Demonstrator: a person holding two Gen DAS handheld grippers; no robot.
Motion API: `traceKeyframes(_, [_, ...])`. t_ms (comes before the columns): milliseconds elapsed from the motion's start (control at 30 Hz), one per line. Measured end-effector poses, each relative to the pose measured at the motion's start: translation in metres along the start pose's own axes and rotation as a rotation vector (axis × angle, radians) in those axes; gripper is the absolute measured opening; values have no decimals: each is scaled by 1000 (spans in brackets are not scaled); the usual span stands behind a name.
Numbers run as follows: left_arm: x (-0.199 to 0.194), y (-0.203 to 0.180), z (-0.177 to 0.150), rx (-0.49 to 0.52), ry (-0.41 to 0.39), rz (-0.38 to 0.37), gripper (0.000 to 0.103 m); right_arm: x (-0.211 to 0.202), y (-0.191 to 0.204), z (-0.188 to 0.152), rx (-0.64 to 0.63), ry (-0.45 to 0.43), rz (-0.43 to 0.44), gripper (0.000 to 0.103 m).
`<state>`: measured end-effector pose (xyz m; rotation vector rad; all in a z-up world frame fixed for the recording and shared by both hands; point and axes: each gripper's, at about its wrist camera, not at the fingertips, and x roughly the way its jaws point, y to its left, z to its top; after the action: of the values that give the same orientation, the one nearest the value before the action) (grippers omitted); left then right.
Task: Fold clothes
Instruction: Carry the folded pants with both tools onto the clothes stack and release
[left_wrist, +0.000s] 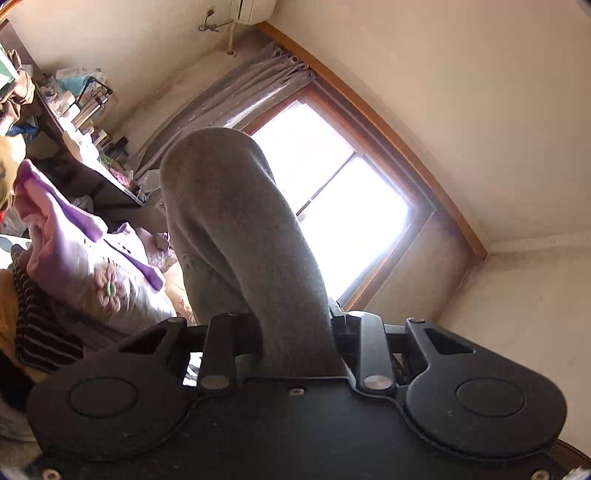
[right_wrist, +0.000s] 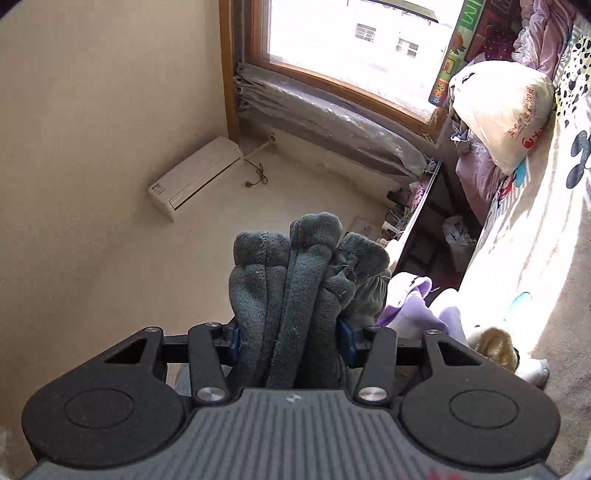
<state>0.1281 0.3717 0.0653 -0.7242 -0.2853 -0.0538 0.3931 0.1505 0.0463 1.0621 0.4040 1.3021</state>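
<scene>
Cloth is clamped in both: left gripper (left_wrist: 295, 332) pinches grey garment (left_wrist: 236, 229) rising toward 12 o'clock, right gripper (right_wrist: 290, 339) squeezes bunched folds (right_wrist: 295, 280), probably lifting it to spread.

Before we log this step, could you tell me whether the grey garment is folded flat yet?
Not yet: the grey garment is bunched in thick ridges between the right gripper, and held up by the left gripper.

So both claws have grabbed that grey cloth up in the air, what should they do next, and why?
Probably bring it down toward the bed and spread it flat. The left claw is shut on one smooth fold of the grey cloth, the right claw on a thick bunch of folds, and both point at walls and window, so nothing supports the cloth for folding.
</scene>
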Motion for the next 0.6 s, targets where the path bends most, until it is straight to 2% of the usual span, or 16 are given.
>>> traceKeyframes(100, [33,12,36,-52,-73,7,27,53,17,23,12,-33,64,49])
traceKeyframes(133, [42,20,40,-87,-88,41,27,71,16,27,33,-28,33,54])
traceKeyframes(167, [54,37,34,-138,-96,122,27,90,13,31,56,-21,-3,60])
traceKeyframes(200, [66,53,28,-188,-104,203,27,106,5,30,88,5,-71,76])
traceKeyframes(233, [78,70,22,-234,-101,288,27,119,-5,27,95,35,-146,79])
traceKeyframes(267, [86,88,13,-271,-58,394,27,129,-19,14,71,63,-256,79])
traceKeyframes(300, [95,107,1,-300,12,502,27,130,-32,2,66,79,-313,78])
traceKeyframes(333, [96,116,-8,-293,59,552,27,124,-44,-10,89,82,-332,78])
traceKeyframes(400, [94,118,-15,-249,81,569,27,107,-54,-25,91,82,-335,78])
traceKeyframes(533, [92,113,-9,-303,13,558,31,67,-49,-48,27,99,-327,79])
traceKeyframes(567, [91,112,-8,-316,-1,562,34,58,-42,-50,5,106,-323,79])
traceKeyframes(600, [92,110,-6,-327,-10,586,50,48,-35,-51,-18,114,-319,80])
